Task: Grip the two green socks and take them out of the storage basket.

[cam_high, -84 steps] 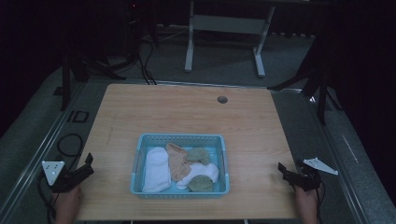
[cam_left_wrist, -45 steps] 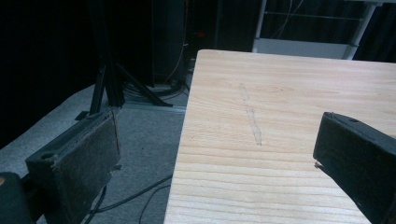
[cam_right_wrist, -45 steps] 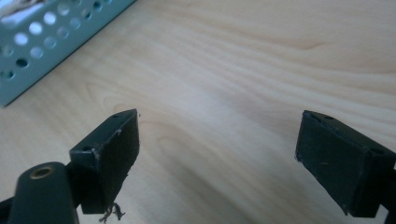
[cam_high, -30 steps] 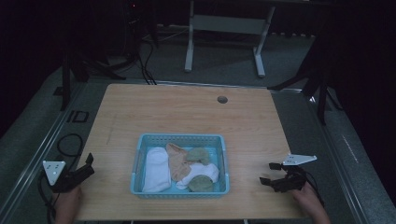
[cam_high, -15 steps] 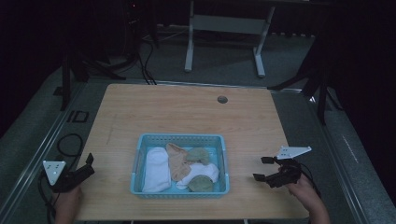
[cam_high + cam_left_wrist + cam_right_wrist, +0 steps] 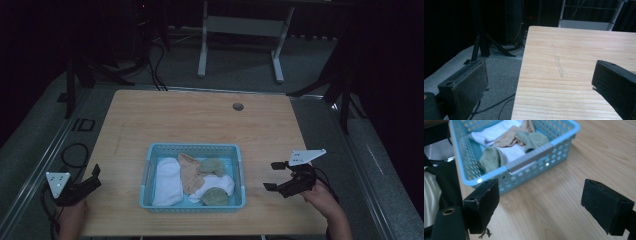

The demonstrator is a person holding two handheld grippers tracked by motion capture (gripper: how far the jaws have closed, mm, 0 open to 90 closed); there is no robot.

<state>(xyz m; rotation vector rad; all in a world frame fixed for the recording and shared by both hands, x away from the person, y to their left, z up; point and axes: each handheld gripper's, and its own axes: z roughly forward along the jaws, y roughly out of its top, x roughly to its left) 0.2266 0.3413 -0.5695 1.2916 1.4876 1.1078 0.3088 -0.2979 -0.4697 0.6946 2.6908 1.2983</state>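
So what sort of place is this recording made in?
Most likely a lab or studio set up for recording, not a home. A bare wooden table stands on grey carpet with dark surroundings, black tripod stands and loose cables beside it, and one blue basket of socks as the prop.

High view: fixed above near edge, facing forward and down, far off; takes in whole light wooden table (image 6: 200, 120), dark floor beyond.

Left gripper view: low, close over table's left edge (image 6: 579, 65), facing along bare wood toward far side, floor alongside.

Right gripper view: low, close, facing pale blue perforated plastic basket (image 6: 541, 157) from its right side.

Shared: high and right views both catch basket (image 6: 192, 149); all three catch tabletop.
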